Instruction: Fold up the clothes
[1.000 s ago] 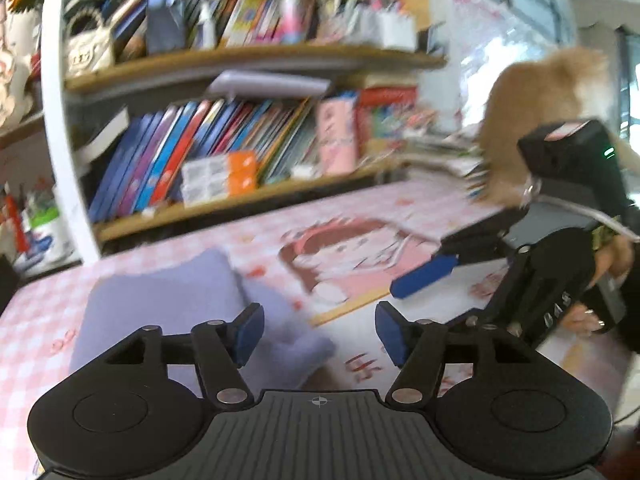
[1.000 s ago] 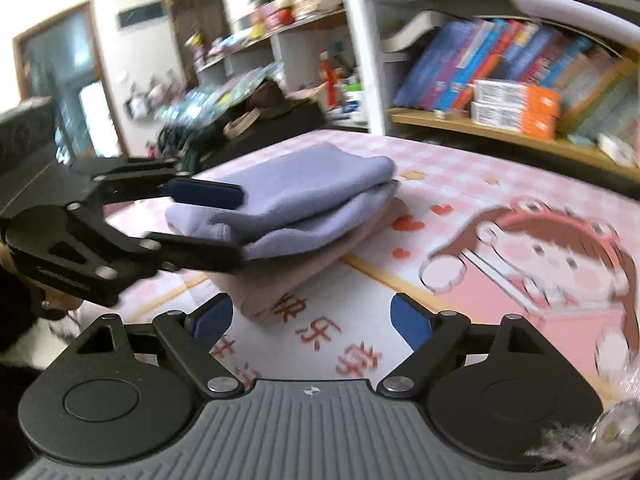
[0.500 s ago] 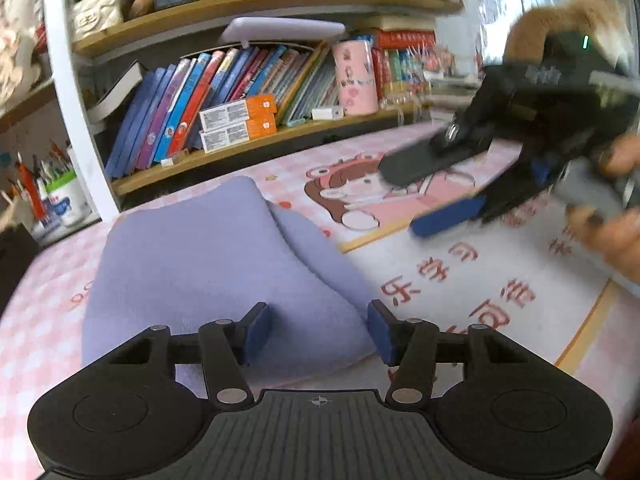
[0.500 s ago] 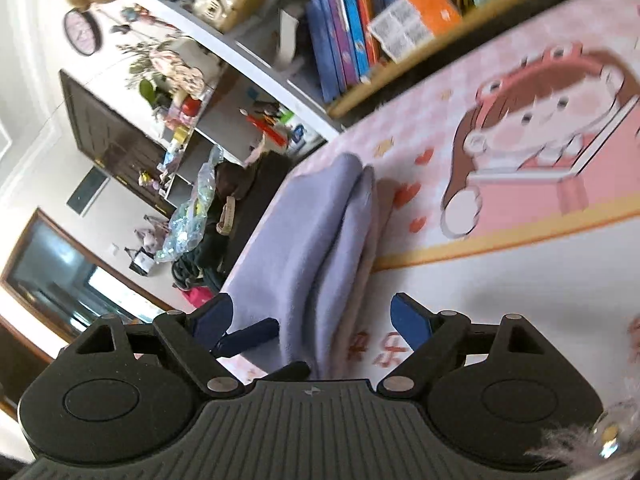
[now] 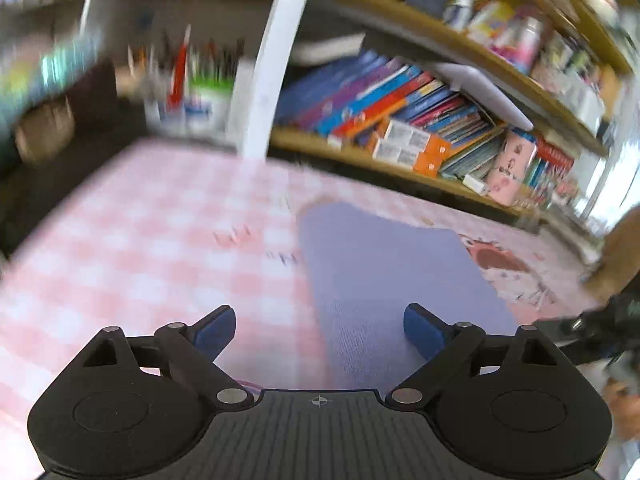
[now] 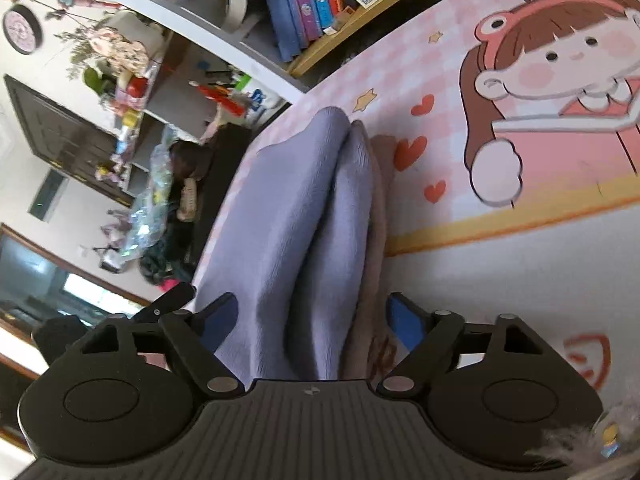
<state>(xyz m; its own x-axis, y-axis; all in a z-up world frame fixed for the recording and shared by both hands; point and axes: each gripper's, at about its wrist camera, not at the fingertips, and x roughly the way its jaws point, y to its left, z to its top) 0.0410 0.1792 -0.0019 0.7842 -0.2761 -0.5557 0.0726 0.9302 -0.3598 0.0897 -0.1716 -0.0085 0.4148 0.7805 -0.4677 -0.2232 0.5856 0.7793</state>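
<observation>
1. You are working over a table covered in a pink-and-white checked cloth; the cloth's right part carries a printed cartoon child in a frog hat, with red hearts and a yellow star just beside the print.
2. Along the far edge stands a wooden bookshelf with a white upright post. The left wrist view is blurred by motion, so small items on the upper boards cannot be made out.
3. On the lower board a row of leaning books fills the space, with two orange-and-white boxes lying in front of them.
4. Left of the post a white cup holds pens — too blurred to count.
5. A round clock hangs on the far wall in the right wrist view.
6. Two folded garments lie stacked on the cloth: a lavender garment on top of a beige garment.
7. Your left gripper is spread wide above the near end of the lavender piece, clamping nothing.
8. Your right gripper is also spread apart — the stack's near end sits between its blue pads, unpinched.
</observation>
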